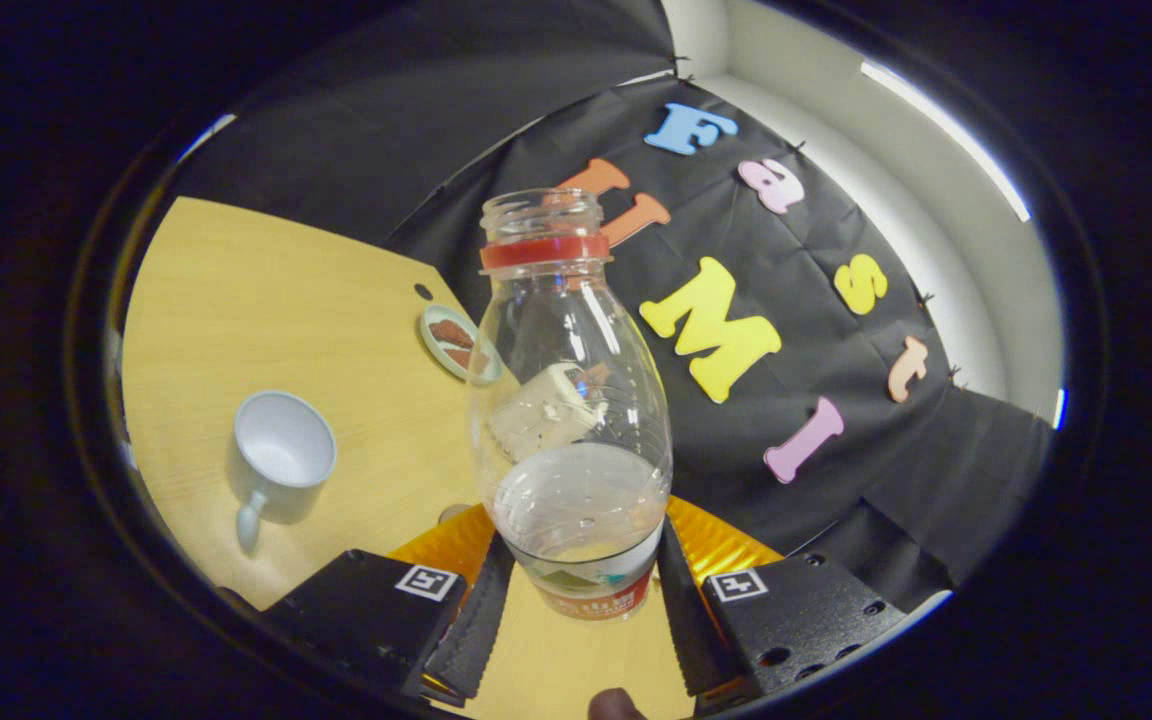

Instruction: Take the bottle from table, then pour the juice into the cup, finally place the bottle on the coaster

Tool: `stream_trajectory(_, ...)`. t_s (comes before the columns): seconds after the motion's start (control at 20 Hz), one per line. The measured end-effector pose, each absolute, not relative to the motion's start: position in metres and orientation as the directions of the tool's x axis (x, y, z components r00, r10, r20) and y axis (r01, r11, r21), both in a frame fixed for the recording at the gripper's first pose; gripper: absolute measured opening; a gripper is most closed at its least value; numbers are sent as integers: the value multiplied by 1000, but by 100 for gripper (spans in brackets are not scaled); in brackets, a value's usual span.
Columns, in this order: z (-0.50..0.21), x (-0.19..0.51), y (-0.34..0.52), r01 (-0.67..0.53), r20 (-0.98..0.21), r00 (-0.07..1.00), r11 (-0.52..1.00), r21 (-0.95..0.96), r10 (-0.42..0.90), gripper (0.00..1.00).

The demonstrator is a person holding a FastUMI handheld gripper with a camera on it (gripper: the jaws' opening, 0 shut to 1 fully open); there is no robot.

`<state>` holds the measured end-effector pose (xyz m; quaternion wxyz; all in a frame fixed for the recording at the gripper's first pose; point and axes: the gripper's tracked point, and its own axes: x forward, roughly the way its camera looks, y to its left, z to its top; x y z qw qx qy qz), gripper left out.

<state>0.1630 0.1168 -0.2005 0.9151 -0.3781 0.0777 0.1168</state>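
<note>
Gripper (576,600): fingers closed narrow on the lower body of the bottle, one pad on each side, holding it clear of the table.
Bottle (571,400): clear plastic, cap off, red ring at the neck, a label near its base between the fingers. It stands close to upright with respect to the gripper, while the whole scene behind it leans, so the rig itself seems tilted.
Juice: a small amount of pale liquid sits low in the bottle, just above the label; most of the body is empty.
Step in hand: judged as the pour, either about to begin or just done; the frame does not settle which, and the cup's contents cannot be made out.
Cup (281,460): white mug with its handle toward the gripper, on the table well to the left of the bottle, mouth open and unobstructed.
Doing it well: carry the bottle's mouth over the cup's rim before tipping, roll slowly toward the cup, and keep the squeeze gentle since the thin wall may buckle.
Coaster (458,343): round, pale rim with a dark reddish pattern, lying beyond the cup and just left of the bottle's shoulder, partly hidden by it.
Table (266,300): light wood, with a small dark hole near the coaster.
Obstacles: nothing lies between bottle and cup; the cup itself sits near the path back toward the coaster.
</note>
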Motion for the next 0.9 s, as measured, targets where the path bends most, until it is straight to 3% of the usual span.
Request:
stream_trajectory(0.25,-192,152,119,-349,-260,927,877,-332,270,77)
stream_trajectory(0.5,-156,164,104,-337,-211,925,939,-71,316,77)
stream_trajectory(0.9,-145,201,113,-368,-150,918,929,30,368,76)
